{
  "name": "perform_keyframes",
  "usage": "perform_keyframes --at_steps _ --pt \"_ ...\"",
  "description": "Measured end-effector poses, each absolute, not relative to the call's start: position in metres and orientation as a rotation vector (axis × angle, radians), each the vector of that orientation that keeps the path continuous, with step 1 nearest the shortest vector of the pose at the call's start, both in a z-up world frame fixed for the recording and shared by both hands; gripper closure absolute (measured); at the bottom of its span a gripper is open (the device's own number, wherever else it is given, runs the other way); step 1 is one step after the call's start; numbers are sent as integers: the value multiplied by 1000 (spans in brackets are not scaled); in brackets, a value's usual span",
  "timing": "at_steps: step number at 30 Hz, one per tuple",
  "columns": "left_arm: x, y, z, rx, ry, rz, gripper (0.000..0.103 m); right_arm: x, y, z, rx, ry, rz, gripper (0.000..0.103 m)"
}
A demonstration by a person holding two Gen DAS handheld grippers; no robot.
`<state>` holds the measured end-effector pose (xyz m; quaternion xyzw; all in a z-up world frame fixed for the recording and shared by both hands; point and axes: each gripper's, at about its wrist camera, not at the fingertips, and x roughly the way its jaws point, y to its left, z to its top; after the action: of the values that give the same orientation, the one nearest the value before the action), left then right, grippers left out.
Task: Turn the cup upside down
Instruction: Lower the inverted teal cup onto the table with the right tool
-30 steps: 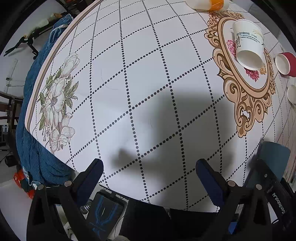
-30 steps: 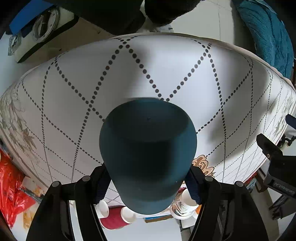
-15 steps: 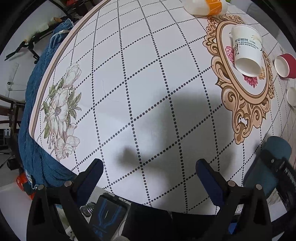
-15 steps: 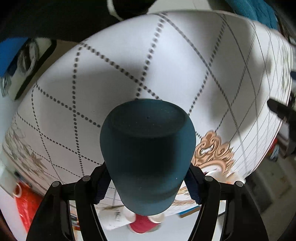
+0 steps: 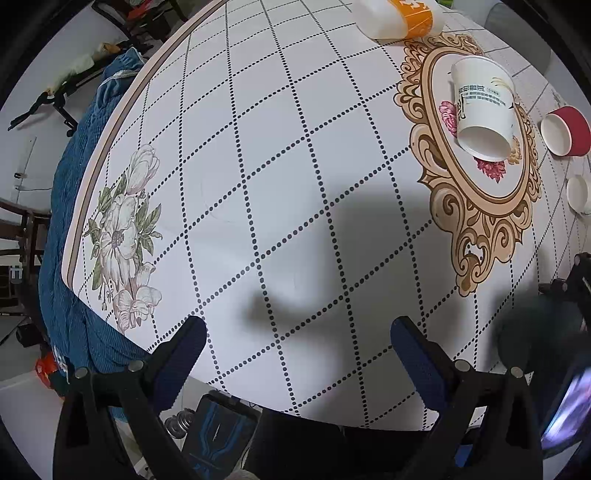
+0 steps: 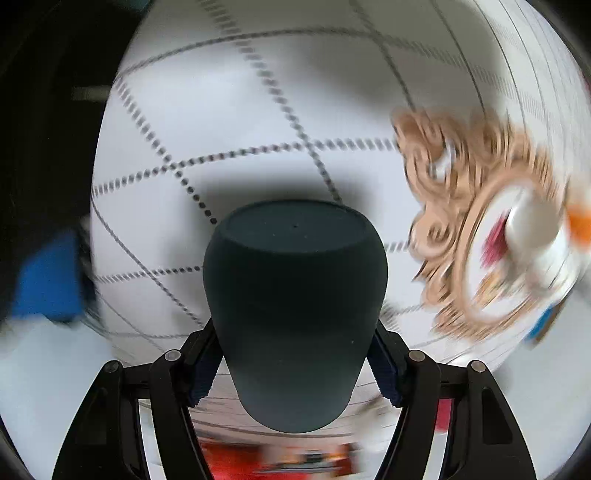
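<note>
Your right claw (image 6: 295, 365) is clamped on the dark teal cup (image 6: 295, 302), pads pressing both sides of its narrower end near the cam. The cup's flat closed base points away from the lens, toward the bench (image 6: 240, 110), w/ its shadow on the surface right behind it. Background is motion-blurred there; can't tell if the cup touches the bench. In the left wrist view the same cup (image 5: 535, 332) shows as a dark blurred blob at the lower right edge, over the bench's near edge.

Your left claw (image 5: 295, 343) is spread wide w/ nothing between the fingers, hanging above the bench (image 5: 258, 147) near its front edge.

Elsewhere on the bench: a white paper cup (image 5: 484, 114) lying on its side inside the ornate gold frame print, mouth toward you; a red cup (image 5: 565, 129) just right of it, also on its side; a white-and-orange bottle (image 5: 399, 18) lying at the far edge. Flower print (image 5: 122, 236) at left; blue fabric (image 5: 74, 221) beyond that edge.
</note>
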<state>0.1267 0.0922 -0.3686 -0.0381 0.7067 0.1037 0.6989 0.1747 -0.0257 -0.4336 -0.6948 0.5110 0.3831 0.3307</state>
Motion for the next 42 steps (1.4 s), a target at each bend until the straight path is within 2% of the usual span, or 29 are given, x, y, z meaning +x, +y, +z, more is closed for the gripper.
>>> perform_keyframes --at_steps 3,10,16,26,27,29,30,37,39,40,42 --pt "128 91 -368 -81 1574 225 1 211 -24 -432 -1595 1538 914 31" --pt "127 85 -367 -66 1573 210 1 280 -37 -436 -1102 1871 705 31" --pt "124 80 -364 -53 1568 202 1 326 -53 -440 -740 2035 590 31" --pt "122 75 -361 -45 1570 194 1 364 -88 -437 -567 2070 520 31" --pt "122 73 -361 -48 1571 193 1 368 -90 -438 -554 2074 506 29" --pt "123 70 -360 -54 1572 187 1 353 -96 -441 -537 2065 496 12" --pt "124 70 -360 -56 1573 184 1 362 -97 -439 -517 2058 495 10" --pt "136 54 -368 -73 1604 142 1 391 -96 -428 -467 2002 457 10" --pt "139 49 -370 -63 1613 136 1 395 -95 -427 -447 1989 457 14" --pt "140 47 -370 -57 1614 134 1 396 -96 -425 -443 1979 457 30" --pt "143 43 -370 -48 1612 129 1 395 -99 -423 -434 1952 450 32"
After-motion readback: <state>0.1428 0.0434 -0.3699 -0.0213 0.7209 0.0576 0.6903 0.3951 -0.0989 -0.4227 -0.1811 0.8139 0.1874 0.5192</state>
